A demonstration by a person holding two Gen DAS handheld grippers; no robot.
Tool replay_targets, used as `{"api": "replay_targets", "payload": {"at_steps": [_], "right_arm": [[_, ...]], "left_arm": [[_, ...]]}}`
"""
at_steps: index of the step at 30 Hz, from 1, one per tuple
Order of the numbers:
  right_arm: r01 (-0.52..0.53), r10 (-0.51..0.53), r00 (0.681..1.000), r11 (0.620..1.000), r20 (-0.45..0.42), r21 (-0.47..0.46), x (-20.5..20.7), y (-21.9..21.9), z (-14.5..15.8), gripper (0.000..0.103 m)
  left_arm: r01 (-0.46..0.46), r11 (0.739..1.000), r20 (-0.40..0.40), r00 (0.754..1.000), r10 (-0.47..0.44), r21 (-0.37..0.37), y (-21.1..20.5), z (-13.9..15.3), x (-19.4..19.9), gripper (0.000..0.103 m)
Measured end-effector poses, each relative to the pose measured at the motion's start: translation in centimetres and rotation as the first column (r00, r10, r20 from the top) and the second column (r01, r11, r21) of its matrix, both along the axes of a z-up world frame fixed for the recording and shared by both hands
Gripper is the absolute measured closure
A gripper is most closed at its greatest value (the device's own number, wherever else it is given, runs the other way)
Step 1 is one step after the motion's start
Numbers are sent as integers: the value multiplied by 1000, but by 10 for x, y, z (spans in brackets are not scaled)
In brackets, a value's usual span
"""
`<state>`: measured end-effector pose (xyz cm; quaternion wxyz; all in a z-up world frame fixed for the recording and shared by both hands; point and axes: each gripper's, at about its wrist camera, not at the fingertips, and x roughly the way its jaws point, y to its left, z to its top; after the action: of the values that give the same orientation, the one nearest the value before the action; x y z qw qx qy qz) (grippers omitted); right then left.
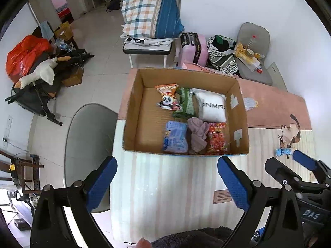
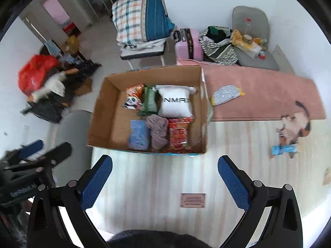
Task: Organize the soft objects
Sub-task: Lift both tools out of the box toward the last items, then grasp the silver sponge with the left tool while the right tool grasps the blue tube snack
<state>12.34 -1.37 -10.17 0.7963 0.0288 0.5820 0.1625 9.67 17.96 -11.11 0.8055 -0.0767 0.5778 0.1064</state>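
1. Sitting on the striped tabletop (image 1: 165, 186) is an open cardboard box (image 1: 134, 107), and it is the landmark for everything else here.
2. Inside the box, along its far wall, lie a panda-print snack bag (image 1: 168, 97), a green packet (image 1: 185, 103) touching it, and a white pillow (image 1: 211, 105) with black lettering hard against the right wall.
3. Along the box's near wall sit a blue packet (image 1: 175, 137), a crumpled mauve cloth (image 1: 198, 134) and a red-orange snack bag (image 1: 217, 138), packed side by side and touching; the left half of the box floor is bare cardboard.
4. Outside the box, just beyond its right wall, a clear crinkled bag with a yellow edge (image 2: 225, 95) lies on the pink mat (image 2: 269, 95).
5. Farther right of the box and nearer the viewer, a small light-blue packet (image 2: 285, 149) rests on the tabletop beside a cat picture (image 2: 295, 126).
6. The left gripper (image 1: 165, 181) hangs in front of the box's near wall, its blue pads (image 1: 101, 184) spread wide with nothing between them.
7. The right gripper (image 2: 165, 181) also hovers before the near wall, jaws wide apart and empty; the right wrist view is slightly blurred.
8. Behind the box, well apart, stand a plaid bedding bundle (image 1: 149, 12) on a stool and a pink suitcase (image 1: 194, 47).
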Motion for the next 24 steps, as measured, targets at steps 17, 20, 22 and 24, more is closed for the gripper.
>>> {"api": "replay_targets", "payload": {"at_steps": [17, 20, 22, 24], "right_arm": [[623, -604, 778, 777, -175, 90, 75, -283, -94, 0], [713, -687, 691, 700, -227, 51, 85, -334, -126, 0], [767, -738, 623, 642, -259, 15, 91, -364, -150, 0], [801, -767, 569, 598, -296, -8, 97, -384, -174, 0]], "left_arm": [[609, 744, -176, 793, -583, 275, -232, -72, 208, 3], [690, 688, -286, 722, -630, 225, -265, -116, 248, 3], [735, 645, -362, 671, -647, 210, -286, -151, 268, 3], [752, 631, -416, 644, -642, 190, -297, -178, 280, 3]]}}
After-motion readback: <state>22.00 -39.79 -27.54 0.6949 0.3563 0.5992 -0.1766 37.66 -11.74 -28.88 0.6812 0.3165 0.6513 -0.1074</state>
